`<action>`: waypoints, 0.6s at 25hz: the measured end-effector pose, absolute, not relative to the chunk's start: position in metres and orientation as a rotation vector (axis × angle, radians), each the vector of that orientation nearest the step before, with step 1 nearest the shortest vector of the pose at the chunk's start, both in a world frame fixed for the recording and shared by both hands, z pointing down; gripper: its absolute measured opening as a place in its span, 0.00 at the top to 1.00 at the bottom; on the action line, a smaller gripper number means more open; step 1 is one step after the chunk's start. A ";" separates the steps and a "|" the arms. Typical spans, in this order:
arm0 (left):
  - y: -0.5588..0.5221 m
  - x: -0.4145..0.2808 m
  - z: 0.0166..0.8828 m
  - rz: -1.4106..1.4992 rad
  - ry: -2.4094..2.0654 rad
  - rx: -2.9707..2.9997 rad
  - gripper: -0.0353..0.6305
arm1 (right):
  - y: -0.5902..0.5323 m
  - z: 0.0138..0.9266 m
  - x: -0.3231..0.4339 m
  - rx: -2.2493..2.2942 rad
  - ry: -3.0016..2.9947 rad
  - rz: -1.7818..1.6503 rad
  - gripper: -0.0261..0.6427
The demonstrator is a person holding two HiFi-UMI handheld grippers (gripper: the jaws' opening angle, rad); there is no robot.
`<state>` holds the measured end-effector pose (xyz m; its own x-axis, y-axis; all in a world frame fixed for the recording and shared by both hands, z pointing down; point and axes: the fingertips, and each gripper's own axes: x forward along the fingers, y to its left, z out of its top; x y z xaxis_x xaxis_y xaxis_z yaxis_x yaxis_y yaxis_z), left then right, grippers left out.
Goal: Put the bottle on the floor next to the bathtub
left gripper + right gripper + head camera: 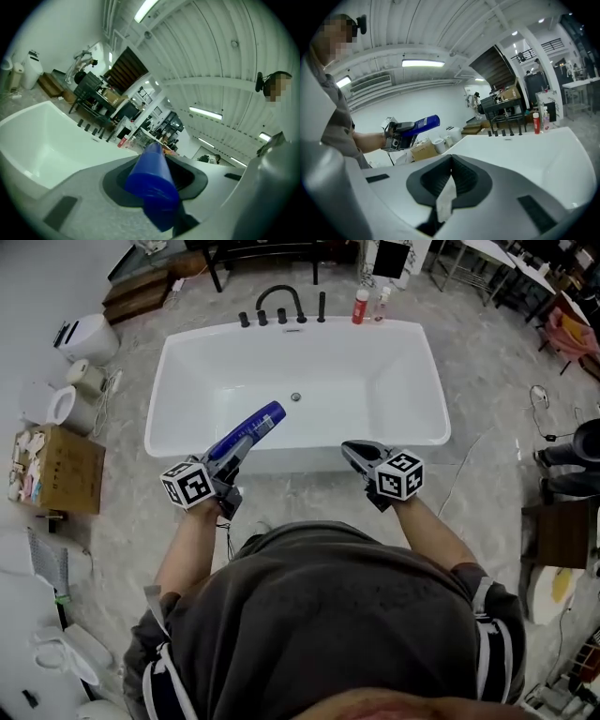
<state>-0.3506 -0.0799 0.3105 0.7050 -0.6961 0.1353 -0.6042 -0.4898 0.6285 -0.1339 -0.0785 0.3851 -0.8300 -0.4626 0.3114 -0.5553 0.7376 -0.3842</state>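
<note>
A blue bottle [249, 430] is clamped in my left gripper [234, 452]. It points up and to the right over the near rim of the white bathtub [161, 381]. From the left gripper view the bottle [152, 180] runs out between the jaws, with the bathtub [42, 136] below on the left. My right gripper [350, 449] is held at the tub's near rim, shut and empty. The right gripper view has its jaws [450, 161] closed together. Off to the left there, the bottle [420, 123] sits in the left gripper [401, 133].
A black faucet set [281, 302] stands at the tub's far rim, next to a red bottle [360, 306] and a clear one [382, 303]. Marble floor [309, 495] lies between me and the tub. A cardboard box [58, 470] and white toilets [89, 338] are at the left.
</note>
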 end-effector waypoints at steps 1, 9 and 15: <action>-0.080 -0.347 0.306 -0.174 -0.989 2.257 0.74 | -0.078 0.383 -0.134 0.805 -2.747 0.697 0.97; -0.089 -0.260 0.308 -0.165 -0.965 2.277 0.74 | -0.082 0.385 -0.072 0.757 -2.765 0.703 0.97; -0.116 -0.236 0.313 -0.125 -0.898 2.328 0.74 | -0.097 0.393 -0.049 0.815 -2.729 0.705 0.97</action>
<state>-0.2363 -0.1160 0.3132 0.7627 -0.6332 0.1314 -0.5731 -0.5676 0.5911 -0.0488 -0.0975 0.3928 -0.8258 -0.4619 0.3235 -0.5608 0.7329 -0.3851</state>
